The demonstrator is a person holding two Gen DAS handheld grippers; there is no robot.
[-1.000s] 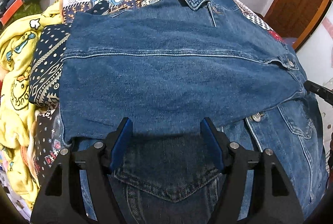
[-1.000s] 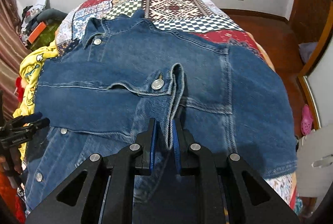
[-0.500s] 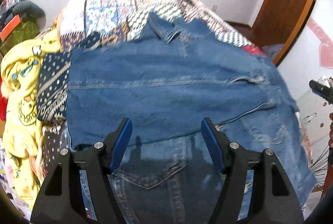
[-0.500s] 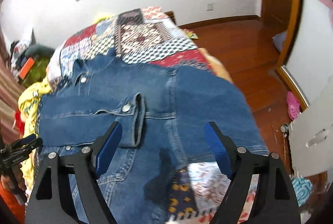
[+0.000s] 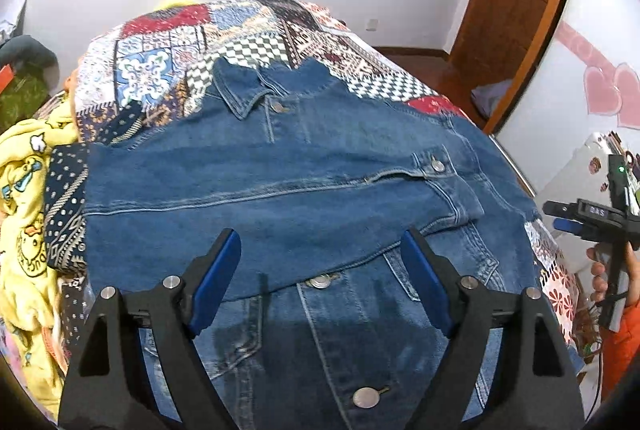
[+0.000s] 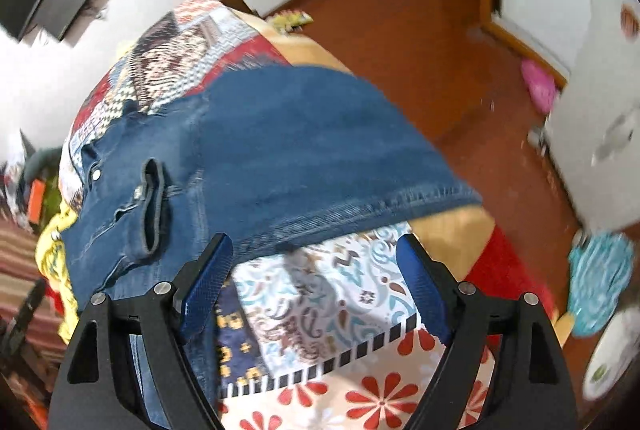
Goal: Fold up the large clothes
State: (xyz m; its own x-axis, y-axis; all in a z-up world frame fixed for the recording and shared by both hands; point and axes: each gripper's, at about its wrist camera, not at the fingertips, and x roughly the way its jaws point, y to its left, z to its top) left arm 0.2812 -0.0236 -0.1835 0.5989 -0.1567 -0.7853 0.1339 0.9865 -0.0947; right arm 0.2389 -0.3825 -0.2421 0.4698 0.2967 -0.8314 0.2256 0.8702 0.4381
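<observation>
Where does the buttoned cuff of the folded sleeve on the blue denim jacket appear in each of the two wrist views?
Left wrist view: the buttoned cuff lies right of centre, across the blue denim jacket, above the right finger.
Right wrist view: the cuff lies at left, above the left finger, blurred.
Shared landmark: the patchwork bedspread beyond the jacket collar.

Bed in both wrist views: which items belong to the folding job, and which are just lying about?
Part of the job:
- denim jacket, one sleeve folded across its front
- left hand-held gripper, jaws opening, nothing between them
- right hand-held gripper, open, empty

Lying about:
- patchwork bedspread
- yellow cartoon-print garment
- pink slipper
</observation>
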